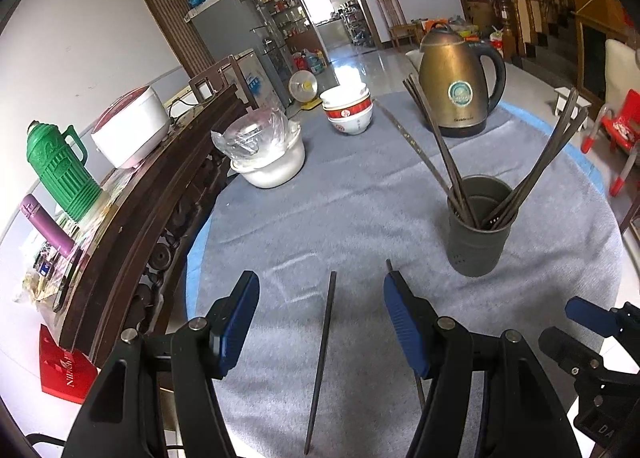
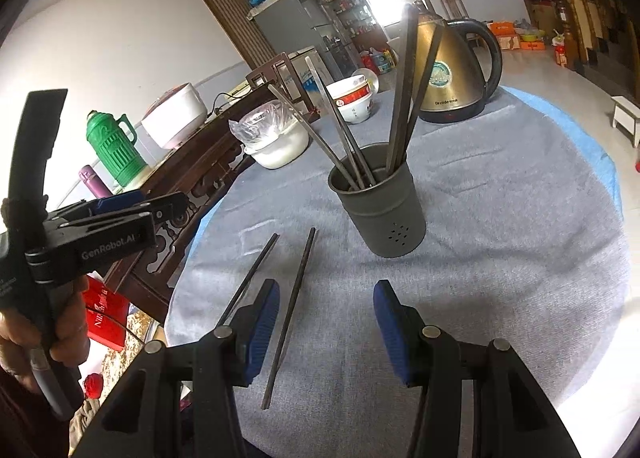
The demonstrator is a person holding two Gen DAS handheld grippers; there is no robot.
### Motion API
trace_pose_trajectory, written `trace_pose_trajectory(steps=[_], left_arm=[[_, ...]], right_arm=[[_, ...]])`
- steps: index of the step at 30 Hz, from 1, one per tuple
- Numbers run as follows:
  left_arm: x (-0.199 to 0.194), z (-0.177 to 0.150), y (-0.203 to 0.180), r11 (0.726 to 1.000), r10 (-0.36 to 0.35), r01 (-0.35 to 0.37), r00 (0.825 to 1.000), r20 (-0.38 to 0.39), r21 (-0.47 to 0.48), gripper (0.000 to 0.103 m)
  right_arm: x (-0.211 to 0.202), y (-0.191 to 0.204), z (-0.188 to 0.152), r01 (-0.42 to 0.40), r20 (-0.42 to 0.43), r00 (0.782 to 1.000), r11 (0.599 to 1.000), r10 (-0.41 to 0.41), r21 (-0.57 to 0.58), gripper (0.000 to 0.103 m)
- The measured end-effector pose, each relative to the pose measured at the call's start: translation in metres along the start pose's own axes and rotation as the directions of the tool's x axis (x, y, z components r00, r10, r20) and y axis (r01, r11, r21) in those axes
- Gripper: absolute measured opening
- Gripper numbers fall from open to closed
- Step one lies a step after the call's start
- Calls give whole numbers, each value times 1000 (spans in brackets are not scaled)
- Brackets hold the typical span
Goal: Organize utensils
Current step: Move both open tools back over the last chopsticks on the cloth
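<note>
Two dark chopsticks lie loose on the grey tablecloth (image 1: 320, 185). In the left wrist view one chopstick (image 1: 320, 362) lies below the gap of my open left gripper (image 1: 320, 314), untouched by the pads. The second chopstick (image 1: 389, 266) is mostly hidden behind the right finger. In the right wrist view both chopsticks (image 2: 292, 310) (image 2: 250, 278) lie near the left finger of my open right gripper (image 2: 326, 322), which holds nothing. A grey perforated utensil holder (image 1: 478, 234) (image 2: 380, 209) stands upright with several chopsticks fanned out of it. Each gripper shows in the other's view: the right gripper (image 1: 580, 322) and the hand-held left gripper (image 2: 132, 209).
A brass kettle (image 1: 456, 85) and stacked bowls (image 1: 348, 109) stand at the table's far side, a white pot with a plastic bag (image 1: 268, 153) at the left. A carved wooden sideboard (image 1: 160, 197) carries a green flask (image 1: 60, 169) and rice cooker (image 1: 132, 125). The round table's edge curves at right.
</note>
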State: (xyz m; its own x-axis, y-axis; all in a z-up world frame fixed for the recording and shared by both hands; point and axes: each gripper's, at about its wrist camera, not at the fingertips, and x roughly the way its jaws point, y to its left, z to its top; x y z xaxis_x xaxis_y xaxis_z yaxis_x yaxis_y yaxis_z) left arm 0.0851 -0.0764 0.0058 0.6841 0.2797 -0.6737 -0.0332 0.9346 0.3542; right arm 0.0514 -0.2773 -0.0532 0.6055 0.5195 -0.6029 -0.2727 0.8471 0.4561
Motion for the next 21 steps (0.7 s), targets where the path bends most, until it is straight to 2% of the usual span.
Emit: trace_pose_trajectory(steps=[21], left_arm=[[-9,-16,37,998,-58,58,997,47,-17,66]], right_arm=[[9,51,5,21,18,1000,999,-20,-39,53]])
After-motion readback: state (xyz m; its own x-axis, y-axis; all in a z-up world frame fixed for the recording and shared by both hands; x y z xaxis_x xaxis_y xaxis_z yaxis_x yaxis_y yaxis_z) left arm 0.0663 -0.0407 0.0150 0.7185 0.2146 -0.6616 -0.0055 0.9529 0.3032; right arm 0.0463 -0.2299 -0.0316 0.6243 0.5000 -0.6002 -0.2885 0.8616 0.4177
